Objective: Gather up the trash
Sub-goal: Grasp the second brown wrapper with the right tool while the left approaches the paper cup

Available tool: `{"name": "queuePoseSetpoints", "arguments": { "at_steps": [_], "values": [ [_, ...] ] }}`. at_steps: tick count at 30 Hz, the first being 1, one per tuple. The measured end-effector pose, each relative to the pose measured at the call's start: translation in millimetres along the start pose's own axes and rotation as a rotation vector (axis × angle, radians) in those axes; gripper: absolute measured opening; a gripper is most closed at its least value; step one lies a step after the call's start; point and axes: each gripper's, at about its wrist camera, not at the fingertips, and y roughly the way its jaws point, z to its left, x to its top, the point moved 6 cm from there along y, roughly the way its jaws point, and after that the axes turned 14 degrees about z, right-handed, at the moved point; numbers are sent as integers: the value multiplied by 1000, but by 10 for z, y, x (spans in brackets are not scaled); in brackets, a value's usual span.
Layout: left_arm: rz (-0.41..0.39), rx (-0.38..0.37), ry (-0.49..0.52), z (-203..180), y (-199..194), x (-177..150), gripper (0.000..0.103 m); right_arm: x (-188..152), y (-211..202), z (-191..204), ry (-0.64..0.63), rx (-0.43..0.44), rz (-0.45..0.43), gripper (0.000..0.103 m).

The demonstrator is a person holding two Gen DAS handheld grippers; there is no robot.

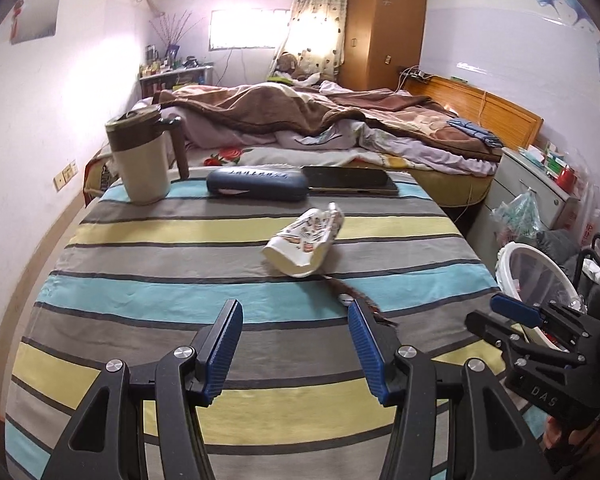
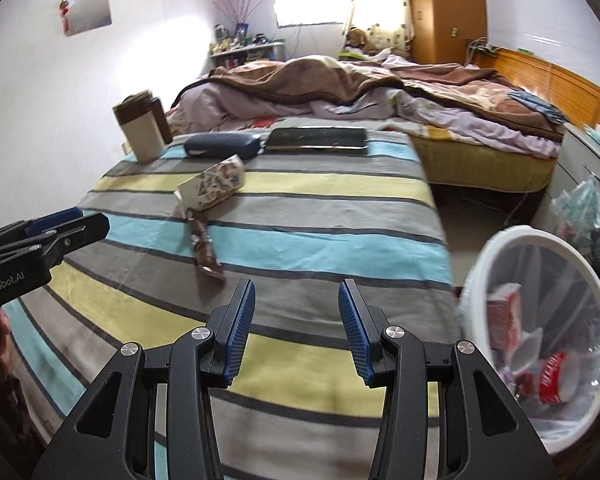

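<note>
Crushed paper cup (image 1: 304, 242), white w/ printed pics, on its side mid striped table (image 1: 140, 276), brown wrapper (image 2: 204, 246) touching its mouth. Left gripper (image 1: 295, 344) & right gripper (image 2: 296, 330) jaws spread, empty.

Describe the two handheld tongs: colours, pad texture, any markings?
Both match: matte black angular bodies with triangular cut-outs, silver round pivot bolts, and blue ribbed pads on each finger. The left tongs carry white "GenRobot.AI" lettering on the side, seen from the right wrist view. The right tongs show white "DAS" on the body in the left wrist view. No cables visible.
</note>
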Motion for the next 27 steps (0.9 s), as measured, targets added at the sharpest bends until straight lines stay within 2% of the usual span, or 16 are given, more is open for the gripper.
{"name": "queuePoseSetpoints", "arguments": {
  "at_steps": [3, 13, 17, 21, 24, 27],
  "values": [
    [0, 18, -3, 77, 50, 35, 55, 43, 79, 120, -27, 27, 18, 46],
    [11, -15, -17, 172, 184, 189, 55, 217, 435, 443, -127, 97, 110, 46],
    [21, -16, -3, 158, 260, 245, 55, 267, 485, 512, -160, 64, 117, 46],
    [29, -30, 1, 142, 336, 328, 55, 311, 554, 519, -158, 69, 143, 46],
    [32, -29, 8, 134, 376, 398, 56, 344, 596, 492, -145, 73, 151, 29],
    [38, -37, 14, 121, 429, 463, 60, 320, 581, 481, -151, 72, 151, 28]
  ]
}}
